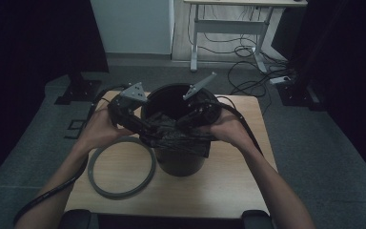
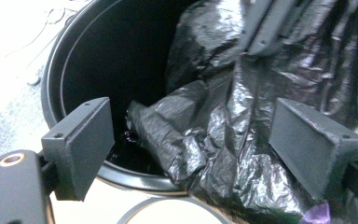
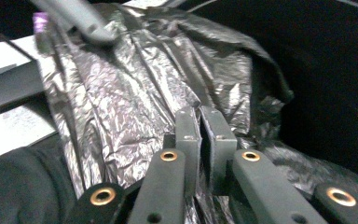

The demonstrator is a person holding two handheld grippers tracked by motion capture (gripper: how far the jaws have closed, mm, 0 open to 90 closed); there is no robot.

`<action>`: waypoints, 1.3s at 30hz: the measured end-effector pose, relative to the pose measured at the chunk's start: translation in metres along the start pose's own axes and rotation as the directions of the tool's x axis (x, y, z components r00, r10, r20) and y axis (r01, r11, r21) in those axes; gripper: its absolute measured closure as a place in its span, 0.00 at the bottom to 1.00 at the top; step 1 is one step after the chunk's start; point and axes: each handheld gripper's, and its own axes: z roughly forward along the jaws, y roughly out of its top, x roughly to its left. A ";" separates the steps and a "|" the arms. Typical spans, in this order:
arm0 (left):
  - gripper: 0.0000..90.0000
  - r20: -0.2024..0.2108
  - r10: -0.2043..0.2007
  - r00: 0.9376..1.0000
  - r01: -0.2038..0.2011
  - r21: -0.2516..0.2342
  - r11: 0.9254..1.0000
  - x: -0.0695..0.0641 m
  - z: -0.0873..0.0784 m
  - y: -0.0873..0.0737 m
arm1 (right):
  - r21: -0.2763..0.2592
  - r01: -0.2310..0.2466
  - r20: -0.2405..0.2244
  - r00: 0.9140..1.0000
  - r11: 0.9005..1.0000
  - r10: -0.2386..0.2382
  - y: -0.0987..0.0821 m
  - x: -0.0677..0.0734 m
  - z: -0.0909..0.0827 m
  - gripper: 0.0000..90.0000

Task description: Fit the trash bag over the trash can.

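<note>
Over the black bin (image 1: 178, 157) the crumpled bag (image 1: 181, 136) lay across the near rim; right gripper (image 3: 204, 122) was pinched shut on its film, left gripper (image 2: 191, 149) gaped wide beside it and needed a second edge to spread the mouth evenly

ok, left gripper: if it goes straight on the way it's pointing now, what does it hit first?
Most likely the crumpled black plastic bag. The left gripper has its jaws wide open, and the bag bulges between them, draped over the black bin's rim. Depth is unclear, but the bin's dark inside lies behind and to the left.
</note>
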 end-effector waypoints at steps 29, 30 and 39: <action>0.15 -0.009 -0.007 1.000 0.007 -0.013 1.000 -0.005 0.005 -0.013 | 0.025 0.102 -0.139 0.986 0.994 -0.097 0.001 0.032 0.004 0.90; 0.15 -0.007 -0.005 1.000 0.005 -0.016 1.000 -0.006 0.004 -0.013 | 0.020 0.097 -0.143 0.985 0.995 -0.094 0.001 0.032 0.004 0.92; 0.16 0.044 0.021 0.999 -0.020 -0.020 1.000 -0.012 -0.005 -0.011 | 0.006 0.082 -0.092 0.992 0.997 -0.081 0.003 0.027 0.003 0.95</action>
